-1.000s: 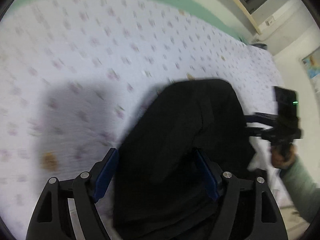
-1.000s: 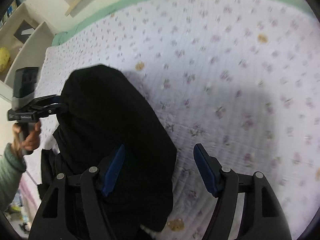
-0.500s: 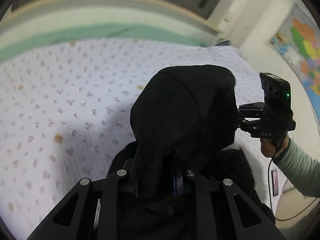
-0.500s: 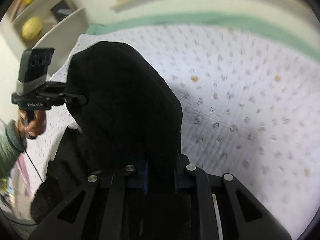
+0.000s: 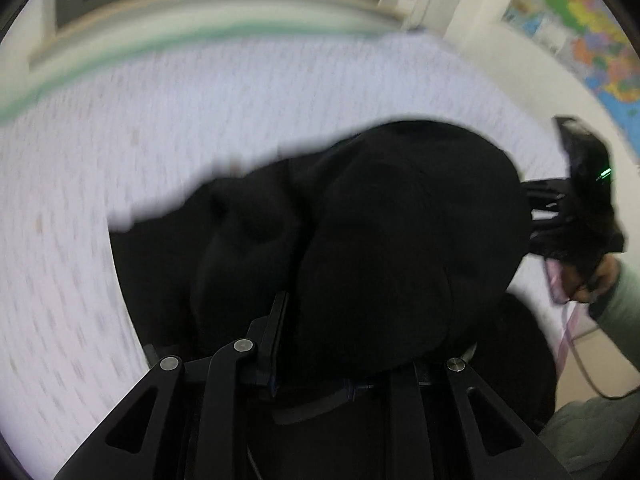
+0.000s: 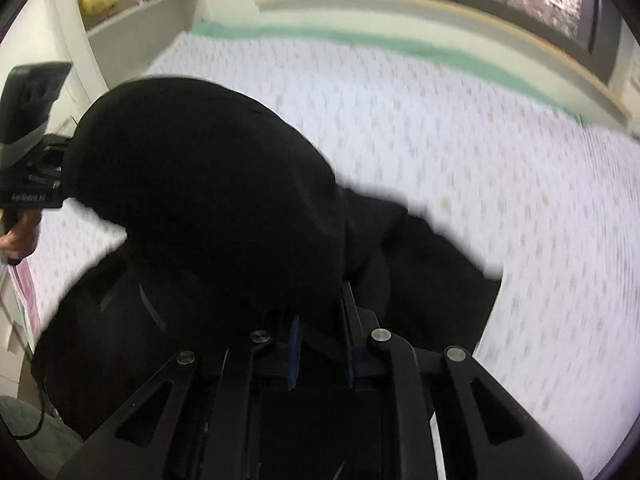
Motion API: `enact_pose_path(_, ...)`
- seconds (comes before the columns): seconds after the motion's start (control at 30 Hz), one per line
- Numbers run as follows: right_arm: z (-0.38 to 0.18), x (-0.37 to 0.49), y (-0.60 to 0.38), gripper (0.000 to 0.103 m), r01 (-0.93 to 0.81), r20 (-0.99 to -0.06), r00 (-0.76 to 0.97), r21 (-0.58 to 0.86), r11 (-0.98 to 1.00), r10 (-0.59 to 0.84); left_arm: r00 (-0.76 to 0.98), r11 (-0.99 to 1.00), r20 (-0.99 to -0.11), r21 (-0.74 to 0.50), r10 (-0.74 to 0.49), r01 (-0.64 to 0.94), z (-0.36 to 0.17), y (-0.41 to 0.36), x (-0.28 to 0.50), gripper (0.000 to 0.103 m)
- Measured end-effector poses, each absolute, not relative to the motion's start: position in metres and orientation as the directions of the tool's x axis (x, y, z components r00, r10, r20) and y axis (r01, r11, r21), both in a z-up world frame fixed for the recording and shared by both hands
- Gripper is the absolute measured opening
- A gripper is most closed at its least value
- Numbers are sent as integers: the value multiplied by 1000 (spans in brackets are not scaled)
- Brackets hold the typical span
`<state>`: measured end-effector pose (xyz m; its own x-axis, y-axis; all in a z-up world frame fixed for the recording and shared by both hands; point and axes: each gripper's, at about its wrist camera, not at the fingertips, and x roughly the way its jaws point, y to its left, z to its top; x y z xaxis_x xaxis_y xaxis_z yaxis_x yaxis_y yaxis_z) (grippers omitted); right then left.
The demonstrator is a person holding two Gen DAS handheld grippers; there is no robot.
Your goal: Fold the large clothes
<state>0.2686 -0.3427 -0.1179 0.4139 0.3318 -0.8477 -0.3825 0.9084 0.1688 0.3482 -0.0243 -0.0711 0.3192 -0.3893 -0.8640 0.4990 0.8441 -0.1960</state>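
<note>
Black garment (image 5: 400,240) bunched between both grippers, lifted over the bed (image 5: 200,120). Left gripper (image 5: 352,360) jaws pinched on cloth; right gripper (image 6: 320,344) jaws clamped on cloth too. Rest drapes below twd bed.

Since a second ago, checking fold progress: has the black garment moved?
Yes. The black garment is lifted off the floral bedsheet, clamped in both grippers, bunched higher toward the window.

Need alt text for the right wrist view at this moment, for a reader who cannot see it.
The right gripper, jaws nearly closed, pinches a black garment that bulges up and fills the frame's centre and left. At far left the left gripper meets the same cloth. Behind lies a white floral bedsheet, blurred by motion, and beyond it a window.
</note>
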Motion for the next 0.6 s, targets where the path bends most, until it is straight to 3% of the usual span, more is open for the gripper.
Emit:
enact_pose_path(0.13, -162, 237, -352, 20, -302, -908, 281, 223, 927, 310, 259, 891, -906, -214, -334, 400, -126, -11, 308, 23)
enact_pose_path(0.27, -150, 223, -368, 22, -241, -895, 274, 292, 926, 353, 270, 888, -885, -266, -379, 375, -104, 9, 289, 24)
enact_pose_path(0.3, -139, 224, -376, 25, -231, -880, 287, 319, 919, 378, 280, 888, -878, -273, -388, 371, -93, 16, 286, 24)
enact_pose_path(0.37, -106, 235, -380, 42, -228, -831, 353, 368, 901, 429, 305, 888, -866, -274, -395, 369, -76, 25, 286, 24)
enact_pose_path(0.5, -45, 282, -334, 48, -272, -744, 474, 384, 882, 471, 387, 884, -813, -305, -435, 354, -37, 38, 294, 24)
enact_pose_path(0.6, -33, 327, -307, 56, -262, -735, 483, 397, 880, 475, 435, 869, -760, -354, -483, 347, -16, 39, 304, 25)
